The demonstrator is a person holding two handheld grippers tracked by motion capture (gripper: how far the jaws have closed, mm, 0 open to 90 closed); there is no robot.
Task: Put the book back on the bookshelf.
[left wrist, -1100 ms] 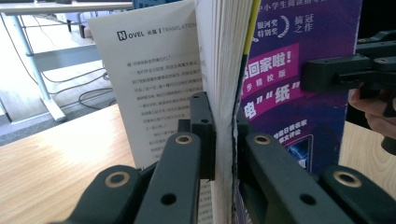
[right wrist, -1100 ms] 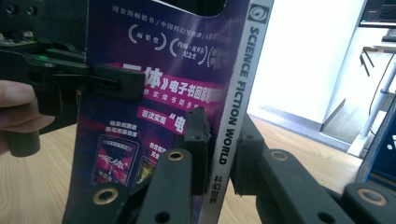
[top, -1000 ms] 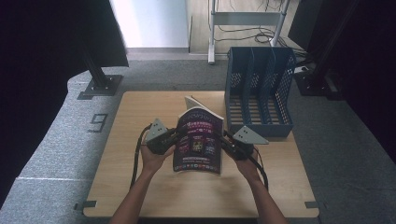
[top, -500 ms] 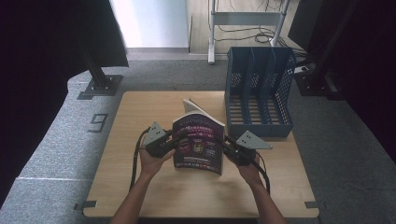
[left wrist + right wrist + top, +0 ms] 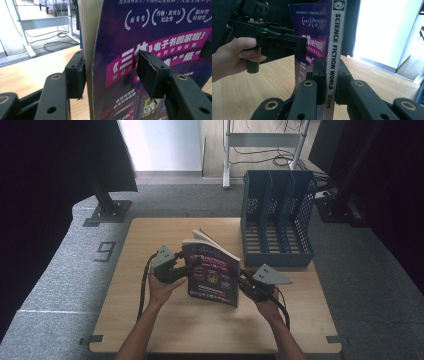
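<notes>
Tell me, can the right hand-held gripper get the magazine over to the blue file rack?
Probably yes. The right hand-held gripper is shut on the magazine spine, the table between looks bare, and the blue file rack slots open upward.

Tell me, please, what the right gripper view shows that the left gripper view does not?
The right gripper view shows the magazine's spine, printed SCIENCE FICTION WORLD, clamped in the right gripper, and the hand holding the left gripper. The left gripper view shows the left gripper open astride the cover's edge, its jaws having just been opening, plus a metal stand and floor cables. Both show the magazine and table.
</notes>
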